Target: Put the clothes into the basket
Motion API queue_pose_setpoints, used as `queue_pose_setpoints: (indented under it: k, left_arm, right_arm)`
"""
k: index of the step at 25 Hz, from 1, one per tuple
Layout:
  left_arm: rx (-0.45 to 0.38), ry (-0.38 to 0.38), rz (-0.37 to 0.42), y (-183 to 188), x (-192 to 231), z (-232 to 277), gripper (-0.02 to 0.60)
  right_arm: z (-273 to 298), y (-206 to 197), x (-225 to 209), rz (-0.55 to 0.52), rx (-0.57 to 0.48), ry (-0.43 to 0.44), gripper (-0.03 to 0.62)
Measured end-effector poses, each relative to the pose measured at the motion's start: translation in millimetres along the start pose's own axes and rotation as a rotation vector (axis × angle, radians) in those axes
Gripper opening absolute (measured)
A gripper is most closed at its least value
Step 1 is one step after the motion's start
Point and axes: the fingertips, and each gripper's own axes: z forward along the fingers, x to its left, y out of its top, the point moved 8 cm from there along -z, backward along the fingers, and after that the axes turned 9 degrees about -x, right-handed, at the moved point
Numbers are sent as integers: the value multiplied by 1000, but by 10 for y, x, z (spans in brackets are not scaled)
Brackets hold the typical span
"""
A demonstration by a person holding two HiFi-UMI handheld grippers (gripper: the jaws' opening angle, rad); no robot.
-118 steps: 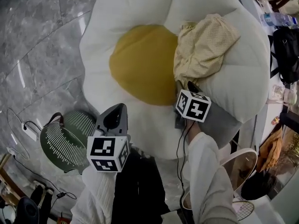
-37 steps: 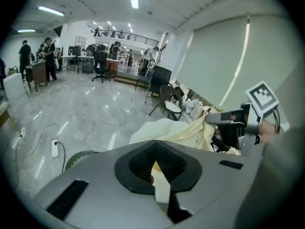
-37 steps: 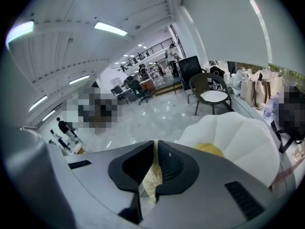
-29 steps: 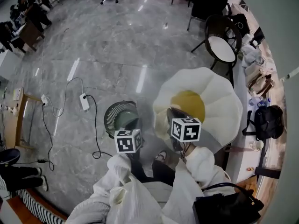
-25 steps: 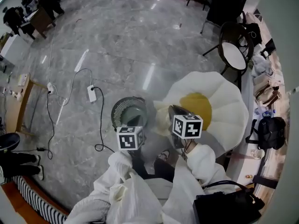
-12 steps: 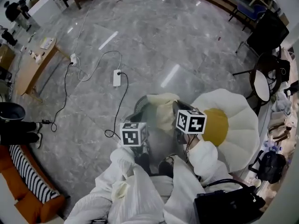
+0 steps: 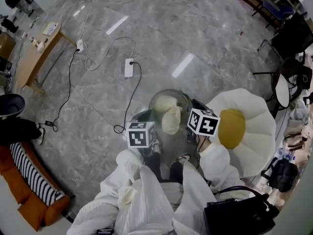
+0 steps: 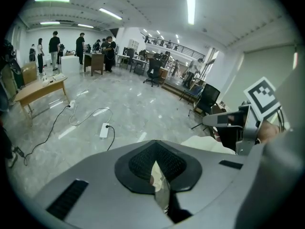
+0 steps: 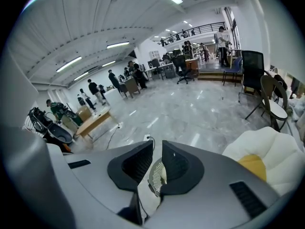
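A round slatted basket (image 7: pixel 152 101) stands on the grey floor just left of the egg-shaped cushion (image 7: pixel 257 131). A cream garment (image 7: pixel 171 120) hangs over the basket's near rim, between my two grippers. In the head view my left gripper (image 7: pixel 156 140) is to its left and my right gripper (image 7: pixel 189 131) to its right. Seen from the left gripper view, the left gripper (image 8: pixel 153 165) is shut, with a strip of cream cloth (image 8: pixel 157 185) pinched between the pads. My right gripper (image 9: pixel 157 168) stands nearly shut, and the basket (image 9: pixel 153 176) and a fold of cloth show through the narrow gap.
A white power strip (image 7: pixel 129 67) and its cables lie on the floor beyond the basket. A black bag (image 7: pixel 234 214) sits by my right side, chairs (image 7: pixel 283 84) stand past the cushion, and a wooden table (image 7: pixel 34 53) and an orange sofa (image 7: pixel 29 199) are at the left.
Both grippers have swung left, away from the cushion, and the cream garment has come with them. It now hangs over the basket instead of beside the cushion's edge.
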Motion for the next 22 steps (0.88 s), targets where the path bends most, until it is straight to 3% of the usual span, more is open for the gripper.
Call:
queue_pose_setpoints:
  k: [13,18,22]
  left_arm:
    - [11,-37,-11,62,143,149,5]
    - [-9,-63,-7,178,122,128,5]
    - [-33,-98,14,341,117,98,5]
  right_arm:
    - [94,-137,94,38,38,-35,41]
    - [-29,-13,198,89,-29,53,38]
    - [-143,115,268,81,-73,58,34]
